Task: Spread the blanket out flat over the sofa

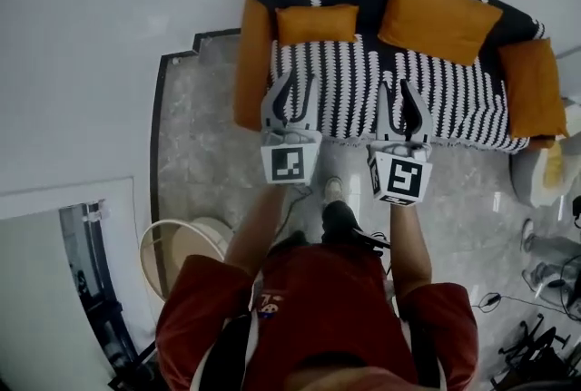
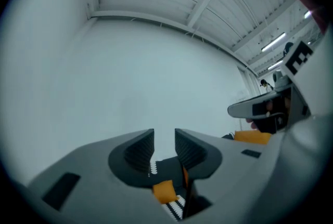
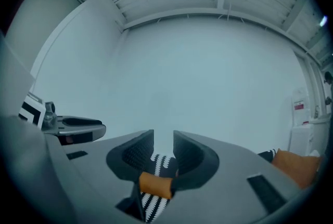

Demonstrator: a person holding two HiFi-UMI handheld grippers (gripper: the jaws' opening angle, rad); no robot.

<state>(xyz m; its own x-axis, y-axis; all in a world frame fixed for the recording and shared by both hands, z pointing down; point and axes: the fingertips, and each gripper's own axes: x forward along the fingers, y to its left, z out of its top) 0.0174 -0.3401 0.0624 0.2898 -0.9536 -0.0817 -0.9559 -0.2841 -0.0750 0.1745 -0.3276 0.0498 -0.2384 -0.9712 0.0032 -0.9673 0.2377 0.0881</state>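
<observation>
A person in a red shirt (image 1: 313, 307) stands on the marbled floor (image 1: 204, 153). The left gripper (image 1: 298, 92) and the right gripper (image 1: 397, 99) hover side by side over the sofa's front edge, each with its jaws parted and nothing between them. Beyond, the black-and-white striped blanket (image 1: 436, 99) lies spread across the seat and back of the orange sofa (image 1: 252, 63). Orange cushions (image 1: 317, 23) rest on it against the back.

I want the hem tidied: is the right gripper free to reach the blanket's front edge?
Probably yes: the right gripper is open and empty, with nothing between it and the blanket edge.
</observation>
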